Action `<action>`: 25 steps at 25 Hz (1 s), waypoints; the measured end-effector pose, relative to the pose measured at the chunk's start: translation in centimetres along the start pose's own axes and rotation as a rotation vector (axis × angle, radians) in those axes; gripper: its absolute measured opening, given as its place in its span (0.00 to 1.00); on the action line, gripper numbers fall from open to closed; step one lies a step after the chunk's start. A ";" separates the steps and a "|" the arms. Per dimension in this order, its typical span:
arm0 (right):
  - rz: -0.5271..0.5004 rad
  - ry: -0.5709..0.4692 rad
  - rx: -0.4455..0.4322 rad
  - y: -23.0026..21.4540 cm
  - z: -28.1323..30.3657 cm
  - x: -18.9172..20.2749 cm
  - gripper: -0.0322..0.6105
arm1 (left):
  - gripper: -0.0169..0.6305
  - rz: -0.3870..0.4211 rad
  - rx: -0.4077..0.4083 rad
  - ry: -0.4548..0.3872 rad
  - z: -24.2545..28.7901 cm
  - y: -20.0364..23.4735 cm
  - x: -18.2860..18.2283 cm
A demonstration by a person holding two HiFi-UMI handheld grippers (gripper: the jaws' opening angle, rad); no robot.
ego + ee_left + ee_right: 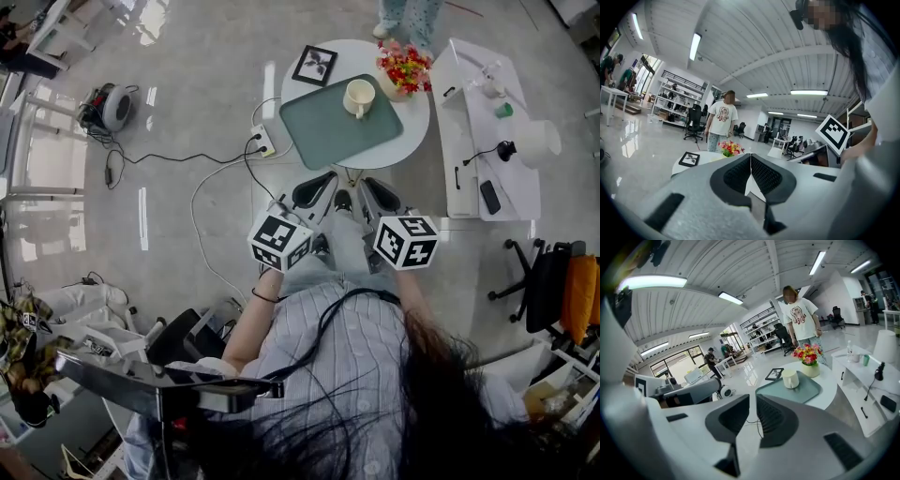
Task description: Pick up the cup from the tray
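Note:
A cream cup (359,97) with a handle stands upright near the far right corner of a grey-green tray (319,136) on a small round white table (415,129). The right gripper view shows the cup (790,378) and tray (808,391) ahead, well beyond the jaws. Both grippers are held close to the person's body, short of the table's near edge. My left gripper (314,190) (751,157) is shut with nothing in it. My right gripper (380,195) (752,399) is also shut and empty.
A vase of flowers (405,67) and a framed picture (315,65) share the table behind the tray. A person (799,315) stands beyond the table. A white desk (487,131) with a lamp stands to the right. A power strip (263,141) and cables lie on the floor at left.

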State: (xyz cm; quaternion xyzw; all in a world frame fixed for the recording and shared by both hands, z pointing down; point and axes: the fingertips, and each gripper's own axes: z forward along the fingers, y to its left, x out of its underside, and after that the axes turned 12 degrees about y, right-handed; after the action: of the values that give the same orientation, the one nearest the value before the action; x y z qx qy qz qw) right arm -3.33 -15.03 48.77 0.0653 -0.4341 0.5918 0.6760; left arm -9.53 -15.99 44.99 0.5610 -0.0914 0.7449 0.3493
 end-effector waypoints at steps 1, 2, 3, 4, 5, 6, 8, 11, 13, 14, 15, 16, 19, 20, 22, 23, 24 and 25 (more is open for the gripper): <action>0.002 0.001 0.002 -0.2 0.3 -0.2 0.15 | 0.05 0.001 -0.001 0.001 0.2 0.4 -0.1; 0.005 0.000 0.004 -0.5 0.6 -0.5 0.15 | 0.05 0.002 -0.001 0.003 0.5 0.8 -0.3; 0.009 0.000 0.006 -0.8 1.0 -0.9 0.15 | 0.05 0.002 -0.002 0.006 0.8 1.2 -0.4; 0.012 -0.002 0.007 -1.1 1.4 -1.3 0.15 | 0.05 0.002 -0.002 0.009 1.1 1.6 -0.5; 0.016 -0.005 0.008 -1.3 1.7 -1.6 0.15 | 0.05 0.003 -0.002 0.012 1.4 2.0 -0.7; 0.019 -0.007 0.009 -1.6 2.0 -2.0 0.15 | 0.05 0.002 -0.002 0.015 1.7 2.3 -0.8; 0.024 -0.006 0.011 -2.2 2.7 -2.5 0.15 | 0.05 0.000 -0.002 0.022 2.3 3.0 -0.8; 0.016 -0.004 0.019 -3.5 4.0 -3.5 0.15 | 0.05 -0.005 -0.004 0.041 3.7 4.2 -1.0; -0.001 -0.011 0.027 -4.4 4.8 -4.4 0.15 | 0.05 0.000 -0.001 0.052 4.8 5.1 -1.5; -0.009 -0.011 0.029 -4.9 5.3 -4.9 0.15 | 0.05 0.004 0.001 0.056 5.4 5.4 -1.8; -0.016 -0.008 0.028 -5.4 5.8 -5.3 0.15 | 0.05 0.008 0.003 0.058 6.0 5.8 -2.1; -0.020 -0.002 0.028 -5.8 6.4 -5.6 0.15 | 0.05 0.010 0.005 0.061 6.5 6.1 -2.4; -0.032 0.024 0.043 -7.1 8.4 -6.1 0.15 | 0.05 0.011 0.012 0.070 7.9 7.3 -2.8; -0.034 0.032 0.048 -7.6 9.1 -6.2 0.15 | 0.05 0.011 0.014 0.073 8.4 7.7 -2.9; -0.023 0.043 0.045 -8.4 10.5 -6.5 0.15 | 0.05 0.009 0.015 0.081 9.3 8.5 -2.9; -0.007 0.049 0.038 -8.7 11.2 -6.6 0.15 | 0.05 0.007 0.015 0.087 9.8 8.9 -2.9; 0.012 0.057 0.031 -9.1 11.9 -6.6 0.15 | 0.05 0.005 0.015 0.093 10.2 9.3 -2.8; 0.029 0.066 0.028 -9.6 12.6 -6.5 0.16 | 0.05 0.004 0.016 0.098 10.7 9.6 -2.8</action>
State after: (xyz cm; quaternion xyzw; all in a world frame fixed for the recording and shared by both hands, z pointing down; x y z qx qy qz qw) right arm -1.02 -30.30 56.28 0.0488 -0.4042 0.6094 0.6804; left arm -6.92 -29.95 48.72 0.5264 -0.0690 0.7729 0.3475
